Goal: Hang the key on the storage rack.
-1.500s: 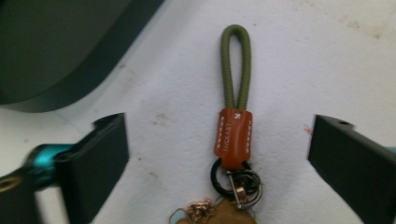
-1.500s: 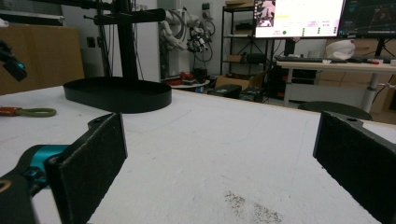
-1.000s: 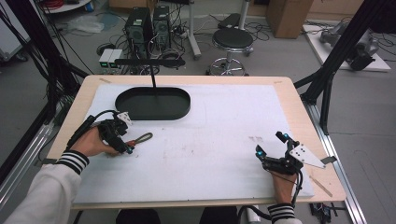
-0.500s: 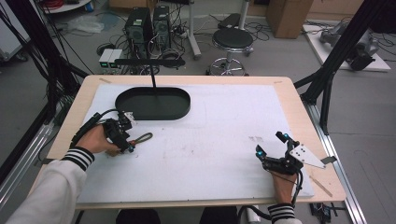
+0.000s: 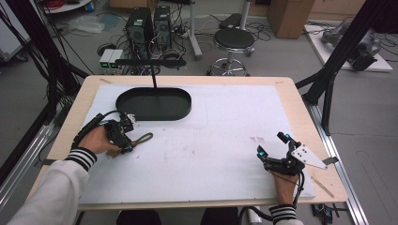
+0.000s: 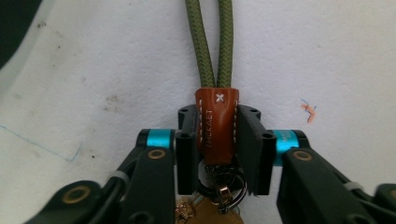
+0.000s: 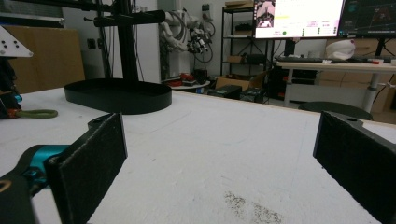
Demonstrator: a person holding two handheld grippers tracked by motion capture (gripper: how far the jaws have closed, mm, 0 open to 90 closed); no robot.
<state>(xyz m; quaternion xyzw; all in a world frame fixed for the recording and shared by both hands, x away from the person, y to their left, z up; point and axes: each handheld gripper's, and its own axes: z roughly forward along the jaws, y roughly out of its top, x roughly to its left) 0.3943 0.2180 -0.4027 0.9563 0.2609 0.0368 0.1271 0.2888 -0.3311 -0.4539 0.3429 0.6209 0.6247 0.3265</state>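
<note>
Left gripper (image 6: 219, 154) shifted forward, clamping keychain (image 6: 217, 126)

1. In my left gripper view, the brown leather tab (image 6: 216, 123) clamped between my jaws carries embossed lettering running along its length; it looks like "TACKMET", though I cannot be sure of every letter.
2. The same tab has a white stitched cross near its top end.
3. In my right gripper view, the monitor (image 7: 299, 17) beyond the surface's far edge shows lines of text too small to read.
</note>
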